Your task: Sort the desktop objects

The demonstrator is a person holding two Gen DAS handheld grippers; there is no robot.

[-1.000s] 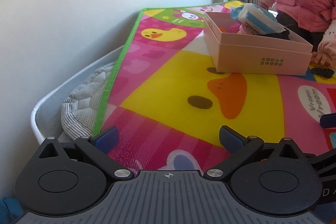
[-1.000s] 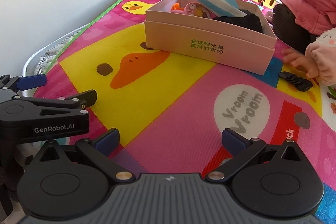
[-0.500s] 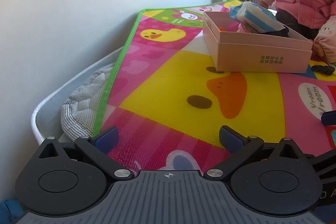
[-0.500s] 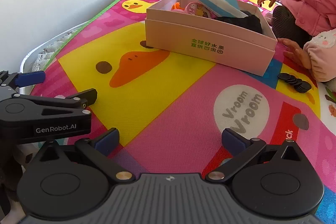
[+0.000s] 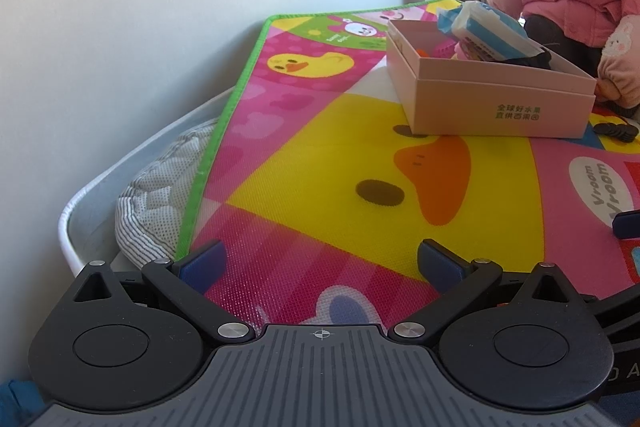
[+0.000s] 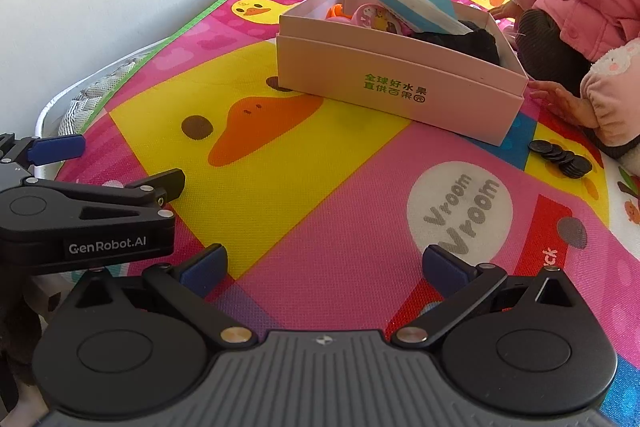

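- The left gripper (image 5: 320, 263) is spread wide and empty above the mat (image 5: 320, 155).
- The box (image 6: 396, 83), at 12 o'clock from the right gripper (image 6: 322, 267), already holds several things.
- The right gripper is also wide and empty; I judge the black discs (image 6: 560, 157) at 2 o'clock are left to sort.
- Compared with one second ago, the child's hand (image 6: 560, 99) now lies nearer the box.

Both your wrist cameras sit low over the play mat (image 5: 320, 155), facing the pink box (image 6: 400, 83) in each frame's upper right; the right view seems nearer, both sharing the black discs (image 6: 560, 157).
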